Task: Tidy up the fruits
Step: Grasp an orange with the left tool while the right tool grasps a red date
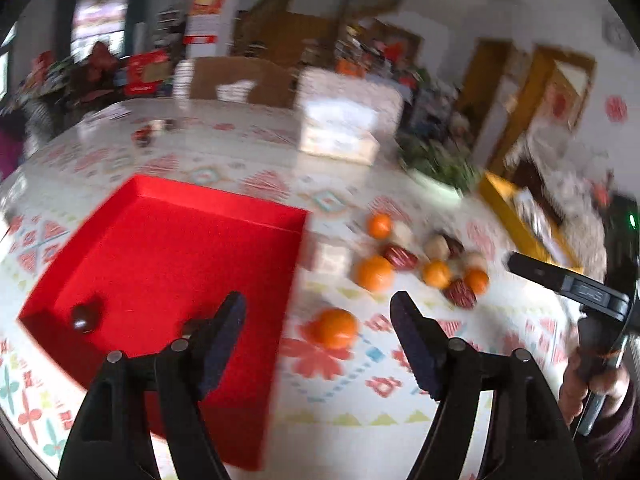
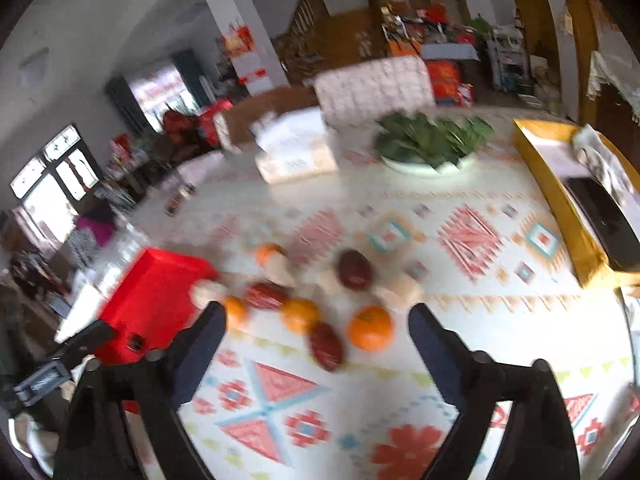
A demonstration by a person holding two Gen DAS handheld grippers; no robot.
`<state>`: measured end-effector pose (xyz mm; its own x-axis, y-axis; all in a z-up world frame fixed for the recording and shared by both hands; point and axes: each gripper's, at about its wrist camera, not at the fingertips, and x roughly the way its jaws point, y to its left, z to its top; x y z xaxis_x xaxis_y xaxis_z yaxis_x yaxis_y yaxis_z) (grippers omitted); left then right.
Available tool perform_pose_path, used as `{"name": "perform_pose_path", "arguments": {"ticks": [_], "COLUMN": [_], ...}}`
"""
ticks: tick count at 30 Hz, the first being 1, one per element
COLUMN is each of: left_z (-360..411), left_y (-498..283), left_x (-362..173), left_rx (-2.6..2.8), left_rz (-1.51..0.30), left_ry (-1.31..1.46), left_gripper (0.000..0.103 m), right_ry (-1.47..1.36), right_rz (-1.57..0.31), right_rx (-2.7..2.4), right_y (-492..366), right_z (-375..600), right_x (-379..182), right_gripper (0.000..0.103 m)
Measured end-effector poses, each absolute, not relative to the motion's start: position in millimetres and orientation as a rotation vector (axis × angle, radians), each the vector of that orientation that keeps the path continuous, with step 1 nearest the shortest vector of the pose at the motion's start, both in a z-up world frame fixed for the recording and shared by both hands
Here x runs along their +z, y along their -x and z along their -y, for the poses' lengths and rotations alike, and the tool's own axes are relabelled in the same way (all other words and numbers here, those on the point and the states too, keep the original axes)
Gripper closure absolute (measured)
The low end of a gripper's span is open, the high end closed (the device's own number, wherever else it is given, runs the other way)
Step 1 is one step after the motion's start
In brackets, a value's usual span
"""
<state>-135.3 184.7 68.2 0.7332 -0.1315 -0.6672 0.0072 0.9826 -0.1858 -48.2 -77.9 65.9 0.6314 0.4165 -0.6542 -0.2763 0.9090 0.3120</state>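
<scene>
**Both grippers open above the table; one dark fruit in the red tray, the rest loose**

Left gripper (image 1: pixel 318 320): jaws spread wide, nothing between them, held over the patterned tablecloth (image 1: pixel 360 392). Its left finger overlaps the near part of the red tray (image 1: pixel 168 248); its right finger sits over bare cloth.

Red tray: lies at about 9 o'clock in the left wrist view. One dark round fruit (image 1: pixel 85 317) rests near its near-left corner, around 8 o'clock.

Lone orange (image 1: pixel 335 327): on the cloth just right of the tray's edge, between the left gripper's fingertips in the frame but farther away, not touched.

Fruit cluster (image 1: pixel 428 260): at about 2 o'clock from the lone orange, well apart from the tray. It holds oranges, dark red oblong fruits and pale ones, many touching; blur hides the exact count.

Right gripper (image 2: pixel 316 316): jaws wide apart, empty. In its view the cluster lies just beyond the fingertips, with a large orange (image 2: pixel 370 328) and a dark red fruit (image 2: pixel 326 346) nearest. The tray shows at 9 o'clock.

Background, 12 to 2 o'clock: a plate of greens (image 2: pixel 430 146) and a yellow box (image 2: pixel 560 200).
</scene>
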Motion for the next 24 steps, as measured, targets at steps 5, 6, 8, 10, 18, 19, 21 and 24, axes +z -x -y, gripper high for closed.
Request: {"name": "perform_pose_path", "arguments": {"ticks": [5, 6, 8, 10, 18, 19, 21, 24], "left_z": [-133, -129, -127, -131, -130, -134, -138, -139], "left_y": [107, 104, 96, 91, 95, 94, 93, 93], "left_x": [43, 39, 30, 24, 11, 11, 11, 12], "left_rx": [-0.096, -0.089, -0.063, -0.041, -0.047, -0.062, -0.062, -0.068], "left_rz": [-0.824, -0.831, -0.854, -0.876, -0.901, -0.905, -0.908, -0.902], "left_ry": [-0.019, -0.045, -0.068, -0.053, -0.096, -0.068, -0.050, -0.046], "left_gripper": [0.029, 0.029, 0.029, 0.029, 0.070, 0.070, 0.070, 0.069], "right_ry": [-0.108, -0.098, -0.081, -0.050, 0.025, 0.020, 0.019, 0.024], "right_rz": [-0.882, -0.895, -0.903, -0.886, -0.882, -0.886, -0.895, -0.910], "right_rx": [0.424, 0.436, 0.442, 0.440, 0.466, 0.473, 0.470, 0.447], "right_y": [39, 41, 40, 43, 49, 50, 48, 41], "right_z": [66, 63, 57, 56, 36, 36, 35, 33], "right_x": [35, 29, 24, 22, 20, 19, 17, 13], "right_gripper": [0.038, 0.039, 0.039, 0.039, 0.039, 0.039, 0.039, 0.039]}}
